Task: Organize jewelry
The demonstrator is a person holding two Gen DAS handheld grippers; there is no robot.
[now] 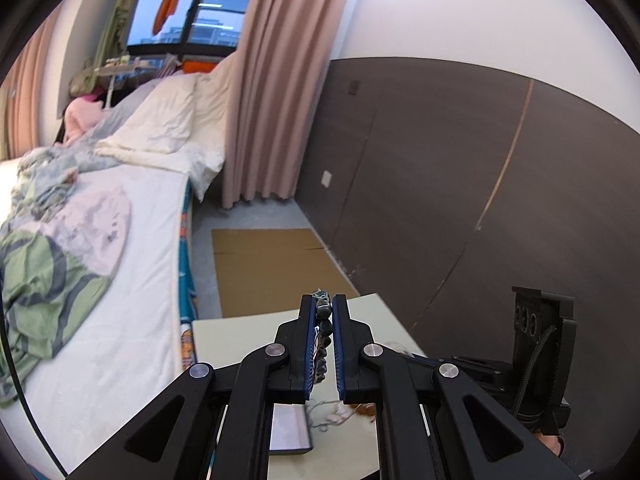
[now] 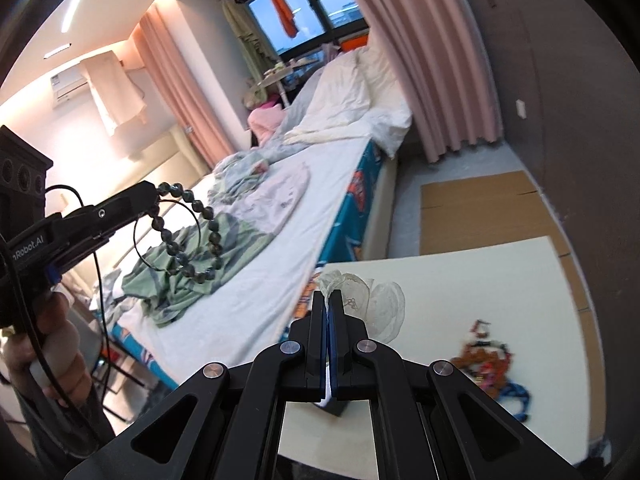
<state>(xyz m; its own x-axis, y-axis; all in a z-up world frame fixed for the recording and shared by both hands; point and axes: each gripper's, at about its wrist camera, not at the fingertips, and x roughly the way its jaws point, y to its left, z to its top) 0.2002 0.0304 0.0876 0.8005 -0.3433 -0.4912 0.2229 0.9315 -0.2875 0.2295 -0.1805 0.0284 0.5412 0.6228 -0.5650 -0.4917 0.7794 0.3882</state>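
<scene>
Left gripper [image 1: 323, 307] is pinching a bead bracelet [image 2: 188, 232]; right gripper [image 2: 331, 300] clamps a clear bag [image 2: 360, 300] over the bench [image 2: 500, 280].

Bracelet [image 2: 188, 236] dark grey-green beads; surface [image 2: 500, 280] cream; curtain [image 1: 276, 80] pink; bed sheet [image 2: 280, 264] white; cardboard [image 1: 272, 264] tan.

1. A bed [image 2: 256, 292] with a white sheet carries a crumpled green garment [image 2: 192, 268] and white pillows [image 1: 160, 120].
2. Pink curtains [image 1: 276, 92] hang beside a dark window [image 1: 188, 12].
3. Flattened cardboard [image 1: 268, 268] lies on the floor by a dark wall panel [image 1: 460, 184].
4. An orange cloth [image 2: 282, 6] hangs at the window.
</scene>
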